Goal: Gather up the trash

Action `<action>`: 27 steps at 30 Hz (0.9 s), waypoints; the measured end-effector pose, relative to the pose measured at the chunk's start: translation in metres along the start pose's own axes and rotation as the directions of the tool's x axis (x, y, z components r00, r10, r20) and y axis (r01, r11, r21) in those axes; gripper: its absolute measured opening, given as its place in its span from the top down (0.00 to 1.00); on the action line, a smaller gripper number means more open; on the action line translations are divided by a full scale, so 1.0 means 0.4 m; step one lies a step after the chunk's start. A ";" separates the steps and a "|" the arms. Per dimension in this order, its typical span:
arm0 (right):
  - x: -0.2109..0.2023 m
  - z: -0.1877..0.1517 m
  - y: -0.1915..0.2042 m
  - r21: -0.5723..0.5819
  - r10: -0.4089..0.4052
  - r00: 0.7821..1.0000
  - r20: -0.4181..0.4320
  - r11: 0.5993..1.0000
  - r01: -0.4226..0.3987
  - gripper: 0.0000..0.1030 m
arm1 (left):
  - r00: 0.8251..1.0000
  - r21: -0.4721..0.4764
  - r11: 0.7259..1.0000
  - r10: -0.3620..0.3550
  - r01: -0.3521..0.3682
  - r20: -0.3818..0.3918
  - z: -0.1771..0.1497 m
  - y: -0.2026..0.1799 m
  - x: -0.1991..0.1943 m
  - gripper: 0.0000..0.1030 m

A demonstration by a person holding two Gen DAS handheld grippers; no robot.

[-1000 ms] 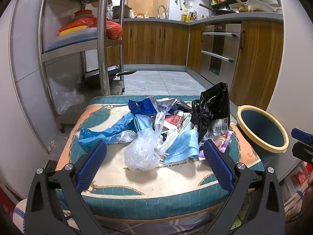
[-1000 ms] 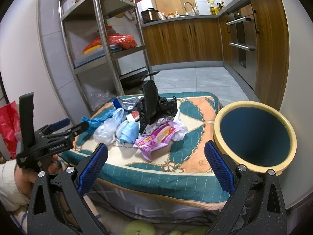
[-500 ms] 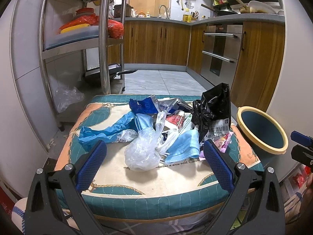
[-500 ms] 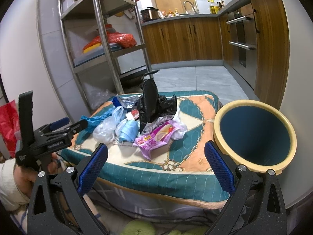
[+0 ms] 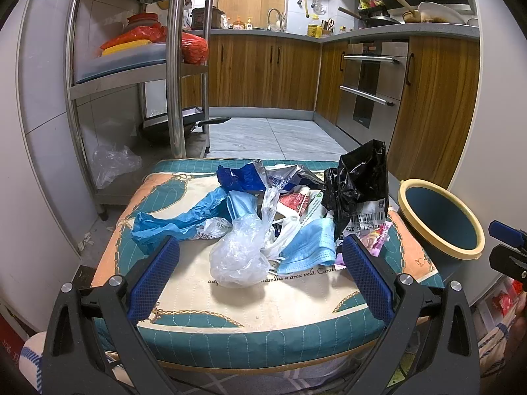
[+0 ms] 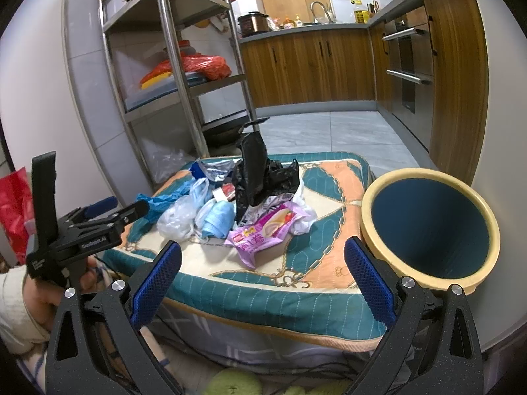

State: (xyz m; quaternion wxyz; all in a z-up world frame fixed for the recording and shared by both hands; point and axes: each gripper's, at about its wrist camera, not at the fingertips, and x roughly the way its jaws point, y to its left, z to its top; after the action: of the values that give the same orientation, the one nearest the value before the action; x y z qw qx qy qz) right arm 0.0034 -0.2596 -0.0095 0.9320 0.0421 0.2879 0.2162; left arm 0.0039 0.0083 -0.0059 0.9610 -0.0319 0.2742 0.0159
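A heap of trash lies on a teal and cream cushion (image 5: 250, 299): a clear plastic bag (image 5: 240, 256), a blue face mask (image 5: 309, 247), a black plastic bag (image 5: 359, 181), a blue plastic bag (image 5: 178, 223) and a purple snack wrapper (image 6: 263, 230). A blue bin with a yellow rim (image 6: 431, 227) stands at the cushion's right, also in the left wrist view (image 5: 441, 220). My left gripper (image 5: 260, 276) is open and empty, just short of the clear bag. My right gripper (image 6: 260, 276) is open and empty, in front of the cushion's near edge.
A steel shelf rack (image 5: 174, 65) with red bags stands behind the cushion on the left. Wooden kitchen cabinets (image 5: 263, 69) and an oven (image 5: 372, 82) line the far wall. Tiled floor (image 5: 273, 138) lies between. A green object (image 6: 234, 381) lies below the right gripper.
Both grippers have hardly moved; the left one has risen very slightly. Both stay open and empty.
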 end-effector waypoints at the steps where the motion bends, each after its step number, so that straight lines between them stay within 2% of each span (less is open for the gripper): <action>1: 0.000 0.001 0.000 0.000 0.000 1.000 0.000 1.000 0.000 0.05 | 1.000 0.000 1.000 0.000 0.000 -0.001 0.000 0.000 0.000 0.06; 27: 0.011 -0.007 0.004 -0.005 -0.005 1.000 -0.010 1.000 0.005 0.05 | 1.000 -0.014 1.000 -0.007 0.007 -0.002 0.000 0.006 -0.005 0.06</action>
State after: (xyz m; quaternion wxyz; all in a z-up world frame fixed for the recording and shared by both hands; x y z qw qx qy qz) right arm 0.0045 -0.2564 -0.0139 0.9312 0.0378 0.2921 0.2148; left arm 0.0021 0.0107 -0.0049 0.9606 -0.0398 0.2749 0.0143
